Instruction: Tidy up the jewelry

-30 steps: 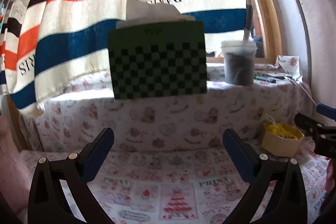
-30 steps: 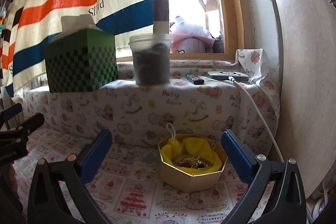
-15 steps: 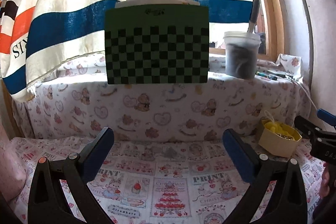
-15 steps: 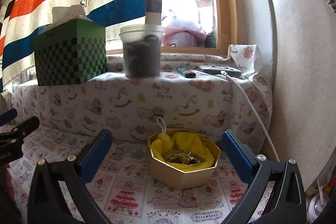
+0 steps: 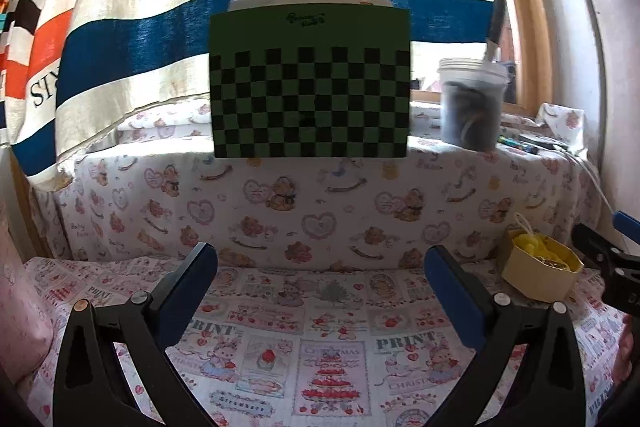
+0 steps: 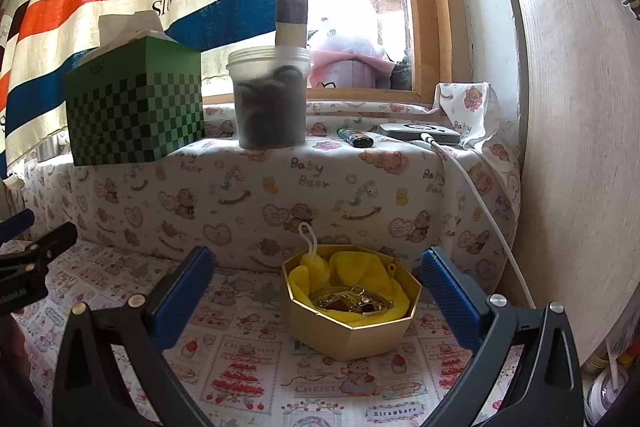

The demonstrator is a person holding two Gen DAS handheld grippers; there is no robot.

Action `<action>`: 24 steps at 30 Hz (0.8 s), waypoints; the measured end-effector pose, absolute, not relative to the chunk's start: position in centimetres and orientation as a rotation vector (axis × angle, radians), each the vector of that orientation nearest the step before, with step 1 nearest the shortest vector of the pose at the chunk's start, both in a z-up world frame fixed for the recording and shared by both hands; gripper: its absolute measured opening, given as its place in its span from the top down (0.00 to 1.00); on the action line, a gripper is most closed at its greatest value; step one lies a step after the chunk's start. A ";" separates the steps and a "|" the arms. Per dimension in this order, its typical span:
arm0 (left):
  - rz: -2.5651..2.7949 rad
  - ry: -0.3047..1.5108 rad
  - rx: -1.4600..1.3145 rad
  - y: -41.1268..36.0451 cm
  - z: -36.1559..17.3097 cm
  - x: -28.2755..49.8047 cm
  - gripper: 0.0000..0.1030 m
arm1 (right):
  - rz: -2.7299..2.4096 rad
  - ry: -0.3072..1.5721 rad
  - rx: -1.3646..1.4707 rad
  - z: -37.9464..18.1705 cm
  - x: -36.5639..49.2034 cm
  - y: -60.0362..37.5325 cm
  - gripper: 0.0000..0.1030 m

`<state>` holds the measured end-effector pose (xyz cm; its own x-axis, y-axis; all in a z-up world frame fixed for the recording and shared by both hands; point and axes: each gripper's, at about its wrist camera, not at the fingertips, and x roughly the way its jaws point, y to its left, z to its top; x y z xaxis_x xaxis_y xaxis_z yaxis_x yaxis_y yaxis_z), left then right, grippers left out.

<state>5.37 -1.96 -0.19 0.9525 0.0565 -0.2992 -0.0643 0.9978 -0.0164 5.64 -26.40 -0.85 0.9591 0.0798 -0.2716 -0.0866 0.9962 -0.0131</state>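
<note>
Both grippers spread, holding nothing.
We see the right gripper facing the gold box of jewelry; left gripper over printed cloth.

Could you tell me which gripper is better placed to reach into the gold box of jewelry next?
Right. The right gripper is open and faces the gold box directly, its jewelry in view. The left gripper, also open, has the box off to its right.
</note>
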 end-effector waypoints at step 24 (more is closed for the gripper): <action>0.103 0.300 -0.014 -2.0 -0.2 5.0 0.00 | 0.103 0.278 -0.027 -0.9 5.5 -26.3 0.00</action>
